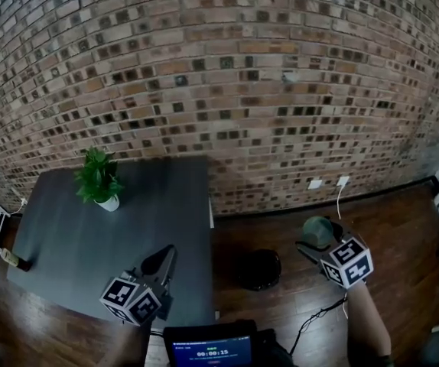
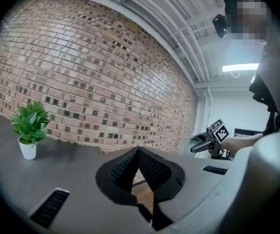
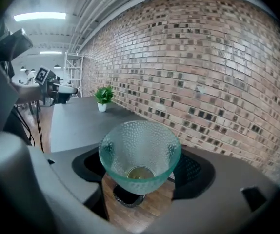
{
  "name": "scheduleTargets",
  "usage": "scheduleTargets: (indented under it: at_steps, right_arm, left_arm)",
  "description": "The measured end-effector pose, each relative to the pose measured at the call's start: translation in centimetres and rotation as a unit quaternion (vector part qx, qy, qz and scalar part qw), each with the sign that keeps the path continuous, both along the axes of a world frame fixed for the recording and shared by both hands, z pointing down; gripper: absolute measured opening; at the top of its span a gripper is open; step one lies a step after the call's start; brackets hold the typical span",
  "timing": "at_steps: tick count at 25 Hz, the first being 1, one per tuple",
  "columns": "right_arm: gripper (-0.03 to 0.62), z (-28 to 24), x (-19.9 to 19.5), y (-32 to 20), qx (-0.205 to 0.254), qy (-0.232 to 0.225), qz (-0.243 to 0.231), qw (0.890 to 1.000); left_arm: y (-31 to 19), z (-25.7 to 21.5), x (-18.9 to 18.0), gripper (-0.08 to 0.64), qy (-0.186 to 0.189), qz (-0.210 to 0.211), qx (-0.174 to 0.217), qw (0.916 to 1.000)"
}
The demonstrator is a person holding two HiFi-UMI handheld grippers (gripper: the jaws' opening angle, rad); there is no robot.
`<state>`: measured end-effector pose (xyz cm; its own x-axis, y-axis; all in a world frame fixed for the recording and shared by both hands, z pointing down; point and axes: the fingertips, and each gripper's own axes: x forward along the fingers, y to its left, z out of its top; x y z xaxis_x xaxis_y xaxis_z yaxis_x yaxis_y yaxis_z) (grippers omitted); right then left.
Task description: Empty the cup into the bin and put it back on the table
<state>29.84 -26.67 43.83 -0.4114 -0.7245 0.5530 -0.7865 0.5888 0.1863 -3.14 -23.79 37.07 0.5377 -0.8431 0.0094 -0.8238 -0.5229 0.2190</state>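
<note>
Carrying the cup [image 3: 140,152] off the table [image 1: 89,243], near the bin [image 1: 259,269]

My right gripper [image 1: 313,243] is clamped on the translucent green, dimpled cup, one jaw on each side of its wall. In the right gripper view the cup's mouth faces the camera, and a small brownish patch lies at its bottom; I cannot tell what it is. In the head view the cup hangs over the wooden floor [image 1: 403,235], to the right of the round black bin and apart from it. In the right gripper view the bin shows just under the cup's base.

My left gripper [image 2: 139,151] holds nothing: its jaws meet at the tips, and it sits above the near edge of the dark grey table. A small potted plant [image 1: 99,178] stands at the table's far side, near the brick wall [image 1: 227,75]. A tablet screen [image 1: 212,350] glows at the bottom edge of the head view, between my two arms
</note>
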Motion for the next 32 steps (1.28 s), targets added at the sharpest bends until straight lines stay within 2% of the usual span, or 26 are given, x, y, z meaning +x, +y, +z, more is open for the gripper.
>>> scheduleTargets:
  at_steps: [5, 10, 17, 23, 32]
  right_arm:
    - [0.391, 1.0, 1.6, -1.9, -0.001, 0.044, 0.02, 0.999]
    - [0.391, 1.7, 2.7, -3.4, -0.001, 0.11, 0.024, 0.994]
    - [0.391, 2.7, 3.2, -4.2, -0.009, 0.162, 0.022, 0.986]
    - [0.391, 3.1, 4.0, -4.7, -0.006, 0.234, 0.015, 0.972]
    - [0.391, 1.9, 3.9, -5.7, 0.002, 0.271, 0.005, 0.963]
  left_arm:
    - [-0.4, -0.1, -1.2, 0.002, 0.008, 0.005, 0.003, 0.9999]
    - [-1.3, 0.2, -2.2, 0.002, 0.009, 0.0, 0.002, 1.0]
    - [-1.6, 0.4, -3.0, 0.002, 0.014, 0.001, 0.0, 0.9999]
    - [-1.9, 0.5, -3.7, 0.002, 0.016, 0.002, 0.004, 0.9999]
    - [-1.9, 0.4, -4.5, 0.002, 0.021, 0.0, 0.005, 0.9998]
